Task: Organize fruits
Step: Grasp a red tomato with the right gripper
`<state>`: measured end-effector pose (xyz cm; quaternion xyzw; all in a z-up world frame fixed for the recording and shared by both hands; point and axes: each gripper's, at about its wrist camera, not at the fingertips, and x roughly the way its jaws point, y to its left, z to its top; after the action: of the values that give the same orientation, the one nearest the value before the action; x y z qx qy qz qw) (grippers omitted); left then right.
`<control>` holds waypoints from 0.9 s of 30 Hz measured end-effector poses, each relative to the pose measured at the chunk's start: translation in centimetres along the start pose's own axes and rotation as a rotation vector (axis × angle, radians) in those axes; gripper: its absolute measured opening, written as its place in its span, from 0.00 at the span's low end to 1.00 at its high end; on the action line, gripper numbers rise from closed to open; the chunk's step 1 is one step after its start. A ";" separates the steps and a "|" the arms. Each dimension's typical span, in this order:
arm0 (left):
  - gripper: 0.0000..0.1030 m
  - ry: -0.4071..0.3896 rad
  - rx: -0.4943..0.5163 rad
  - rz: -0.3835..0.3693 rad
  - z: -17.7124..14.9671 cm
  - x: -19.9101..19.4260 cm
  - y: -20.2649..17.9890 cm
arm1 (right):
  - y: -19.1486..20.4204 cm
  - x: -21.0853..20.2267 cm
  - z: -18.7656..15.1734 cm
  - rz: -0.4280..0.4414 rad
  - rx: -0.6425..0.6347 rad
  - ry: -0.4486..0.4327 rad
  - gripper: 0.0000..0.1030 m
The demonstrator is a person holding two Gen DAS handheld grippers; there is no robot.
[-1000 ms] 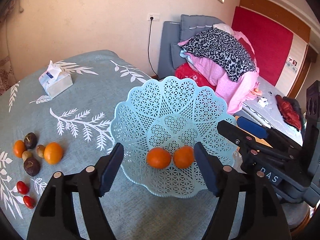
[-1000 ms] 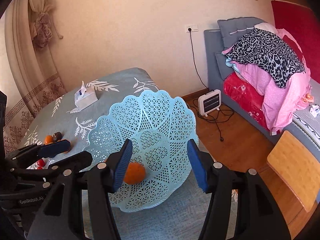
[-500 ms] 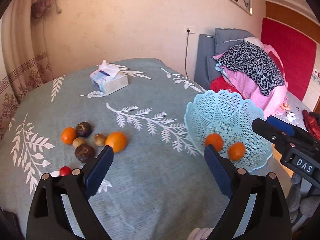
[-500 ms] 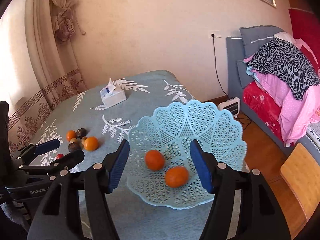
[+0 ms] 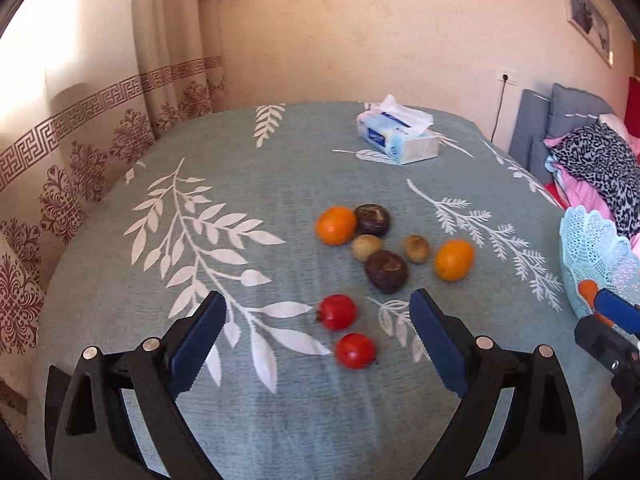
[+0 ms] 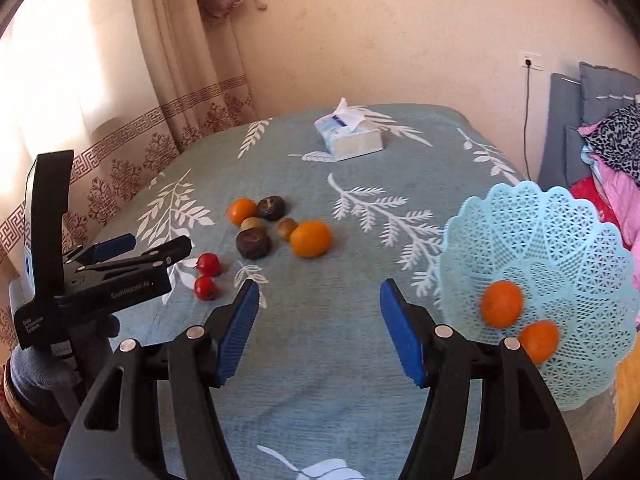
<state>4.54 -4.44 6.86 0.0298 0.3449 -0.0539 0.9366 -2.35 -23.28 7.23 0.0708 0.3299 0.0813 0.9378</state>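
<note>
The left gripper (image 5: 316, 344) is spread wide and empty; two tomatoes (image 5: 337, 312) lie between its fingers, with oranges (image 5: 454, 260) and dark fruits (image 5: 386, 266) just beyond. The right gripper (image 6: 320, 330) is also released, over bare counter (image 6: 320, 380). The basket (image 6: 560, 240), right of its fingers, overhangs the counter edge and holds two oranges (image 6: 502, 304).

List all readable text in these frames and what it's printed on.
"GenRobot.AI": white print on the side of the left gripper body, right wrist view; blurred, so the reading is approximate.
"Data Acquisition System": small white print on the same gripper's body near its handle; barely legible.
Tissue box: blue label on its top, too blurred to read.
Framed picture on the wall: nothing readable.
</note>
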 end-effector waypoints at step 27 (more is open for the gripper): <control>0.89 0.034 -0.176 0.093 -1.0 1.9 8.3 | 9.5 11.1 -0.4 0.142 -0.146 0.250 0.46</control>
<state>6.35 3.70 5.03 -0.0355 0.3623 0.0209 0.9311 4.94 -11.79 1.95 0.0151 0.4315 0.1793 0.8840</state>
